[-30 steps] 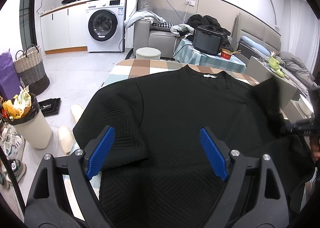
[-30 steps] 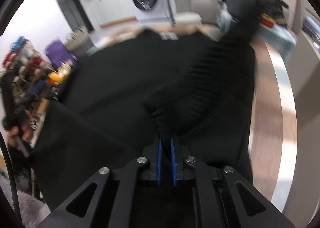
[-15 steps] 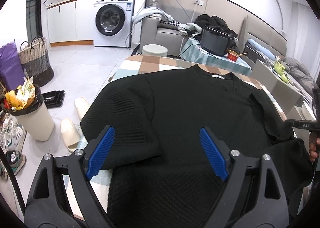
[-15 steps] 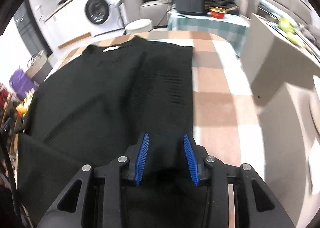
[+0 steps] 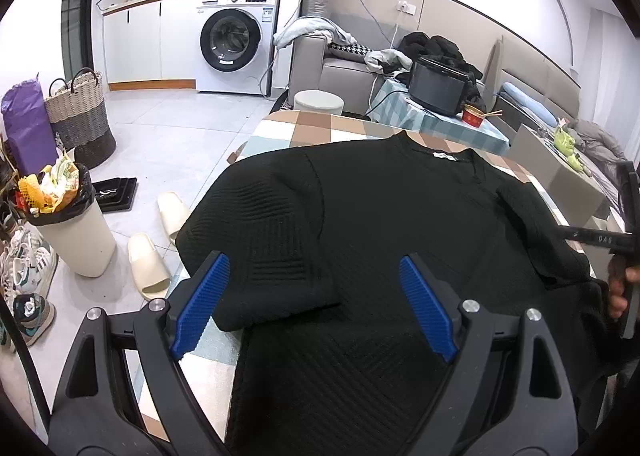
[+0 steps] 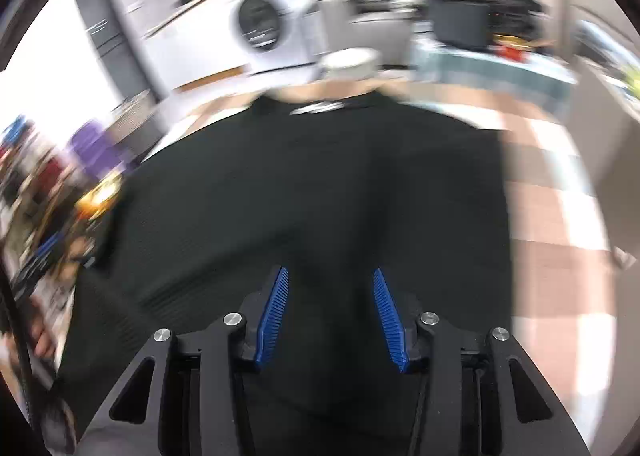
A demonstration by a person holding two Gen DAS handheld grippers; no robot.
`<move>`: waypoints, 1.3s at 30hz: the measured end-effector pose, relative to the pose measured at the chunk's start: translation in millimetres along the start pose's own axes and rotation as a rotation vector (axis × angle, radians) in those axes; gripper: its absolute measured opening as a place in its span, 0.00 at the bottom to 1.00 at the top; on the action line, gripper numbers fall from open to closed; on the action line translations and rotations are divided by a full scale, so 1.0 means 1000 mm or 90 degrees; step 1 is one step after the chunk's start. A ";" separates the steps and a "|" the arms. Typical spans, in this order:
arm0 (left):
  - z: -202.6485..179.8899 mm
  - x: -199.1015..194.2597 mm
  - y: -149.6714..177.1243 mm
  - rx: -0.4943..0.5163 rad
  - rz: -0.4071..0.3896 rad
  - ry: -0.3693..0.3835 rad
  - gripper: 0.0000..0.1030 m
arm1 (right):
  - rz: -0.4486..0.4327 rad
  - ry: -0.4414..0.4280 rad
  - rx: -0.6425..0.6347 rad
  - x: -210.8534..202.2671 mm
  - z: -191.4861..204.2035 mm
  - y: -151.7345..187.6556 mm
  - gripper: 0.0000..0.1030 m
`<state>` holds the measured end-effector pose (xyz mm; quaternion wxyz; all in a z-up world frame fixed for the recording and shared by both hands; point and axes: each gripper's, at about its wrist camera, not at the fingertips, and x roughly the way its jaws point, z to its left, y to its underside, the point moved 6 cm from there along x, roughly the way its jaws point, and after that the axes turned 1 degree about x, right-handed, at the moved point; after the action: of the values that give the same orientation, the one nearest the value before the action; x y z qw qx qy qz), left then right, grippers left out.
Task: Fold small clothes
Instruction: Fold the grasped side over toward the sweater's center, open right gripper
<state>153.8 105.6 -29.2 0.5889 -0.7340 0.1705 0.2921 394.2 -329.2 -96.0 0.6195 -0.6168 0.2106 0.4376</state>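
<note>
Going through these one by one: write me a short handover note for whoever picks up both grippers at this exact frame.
Left gripper: open, nothing held, hovering over the black sweater.
Right gripper: jaws have just been opening, pads clear of the cloth; sweater below them.
Sweater lies flat on the checked table, collar at the far end. Both sleeves look folded inward across the body.
Left: fold the body up and tidy it.
</note>
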 end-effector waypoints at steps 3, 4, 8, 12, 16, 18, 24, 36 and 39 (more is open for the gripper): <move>0.001 0.005 0.001 -0.008 0.005 0.003 0.83 | 0.027 0.108 0.049 -0.003 -0.051 0.005 0.45; 0.001 0.006 0.001 -0.008 0.007 0.004 0.83 | 0.044 0.116 0.061 0.000 -0.061 0.008 0.45; -0.003 0.010 0.001 -0.001 0.011 0.005 0.83 | 0.067 0.060 0.063 0.012 -0.062 0.013 0.36; -0.005 0.010 0.000 0.005 0.008 -0.002 0.83 | 0.020 0.054 0.039 0.014 -0.056 0.010 0.07; 0.001 0.009 -0.001 -0.006 0.007 -0.011 0.83 | 0.029 0.123 0.114 0.002 -0.093 0.021 0.08; 0.005 0.011 -0.002 -0.012 0.010 -0.016 0.83 | 0.046 0.133 0.115 0.003 -0.095 0.025 0.11; 0.009 0.010 -0.005 -0.016 0.006 -0.029 0.83 | -0.017 0.137 0.085 -0.022 -0.063 0.013 0.22; 0.004 0.001 -0.003 -0.006 -0.004 -0.023 0.83 | 0.012 0.018 0.014 0.041 0.033 -0.011 0.44; 0.008 -0.003 -0.001 -0.014 -0.004 -0.027 0.83 | 0.025 0.052 -0.017 0.053 0.034 -0.010 0.51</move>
<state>150.2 113.2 -28.1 0.5852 -0.7346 0.1529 0.3074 420.2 -280.6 -127.4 0.5935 -0.6378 0.2418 0.4271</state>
